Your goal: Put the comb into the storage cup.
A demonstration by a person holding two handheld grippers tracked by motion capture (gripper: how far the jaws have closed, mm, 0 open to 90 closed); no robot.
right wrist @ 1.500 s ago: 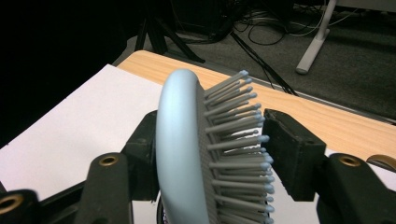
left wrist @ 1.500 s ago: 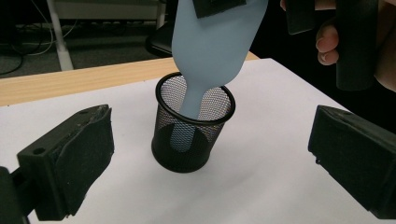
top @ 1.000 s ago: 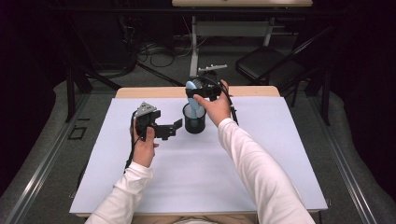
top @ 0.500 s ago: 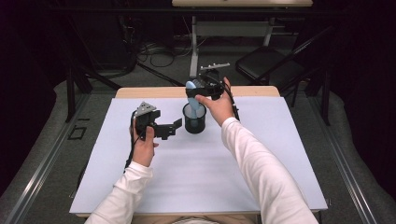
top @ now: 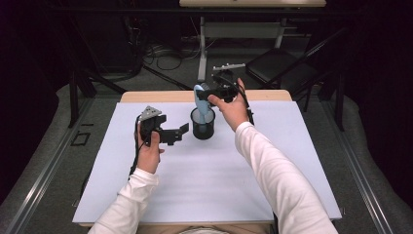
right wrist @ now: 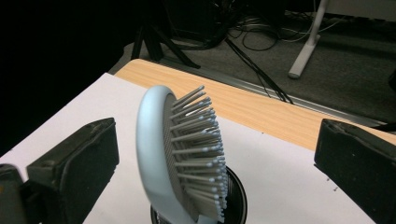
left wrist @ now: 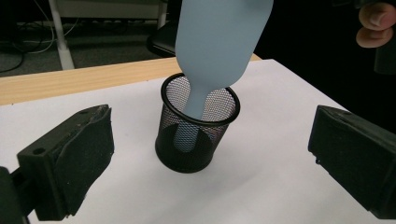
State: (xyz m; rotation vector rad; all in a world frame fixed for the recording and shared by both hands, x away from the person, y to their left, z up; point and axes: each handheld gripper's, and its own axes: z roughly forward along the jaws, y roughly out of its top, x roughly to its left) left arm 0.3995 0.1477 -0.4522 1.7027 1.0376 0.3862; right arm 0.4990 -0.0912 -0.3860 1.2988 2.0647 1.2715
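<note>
A black mesh cup (left wrist: 197, 128) on the white table cover (top: 204, 190) holds a pale blue hairbrush (right wrist: 180, 158), handle down, head up and leaning. The left gripper (top: 181, 132) waits released beside it; beyond, the right gripper (top: 210, 90), jaws just opened wide, flanks the brush head without touching.

A white sheet (top: 204, 180) covers most of the worktop (top: 160, 96), whose bare wooden edge runs along the 12 o'clock side. Beyond it, on the grey floor (top: 48, 146), cables (top: 160, 51) lie at 11 o'clock, a pale table leg (top: 202, 36) stands at 12, and a dark folding chair (top: 280, 68) sits at 1 o'clock.
</note>
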